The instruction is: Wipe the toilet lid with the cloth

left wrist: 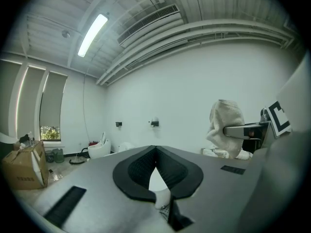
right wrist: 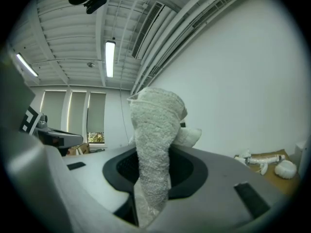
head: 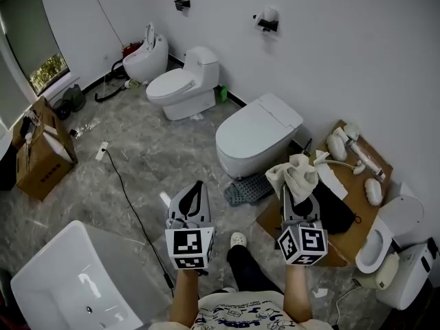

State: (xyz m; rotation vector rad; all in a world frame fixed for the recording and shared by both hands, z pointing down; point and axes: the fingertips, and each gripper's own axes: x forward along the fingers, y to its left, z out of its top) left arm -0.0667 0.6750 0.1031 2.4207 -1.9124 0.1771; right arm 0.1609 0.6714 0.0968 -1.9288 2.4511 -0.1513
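Note:
The nearest toilet [head: 258, 135] is white, with its lid [head: 265, 121] closed, and stands against the wall ahead of me. A cream terry cloth [head: 295, 174] hangs bunched from my right gripper [head: 298, 190], which is shut on it, to the right of that toilet and short of it. In the right gripper view the cloth [right wrist: 155, 149] stands up between the black pads. My left gripper [head: 198, 185] is shut with nothing in it, held above the floor to the toilet's left front. In the left gripper view the cloth [left wrist: 226, 125] shows at the right.
Two more toilets [head: 185, 84] [head: 146, 57] stand farther along the wall. A cardboard sheet [head: 340, 243] with white parts lies at the right, beside another toilet [head: 385, 236]. A cardboard box [head: 41, 153] is at the left, a white basin [head: 75, 280] at the near left, and a cable [head: 130, 198] crosses the floor.

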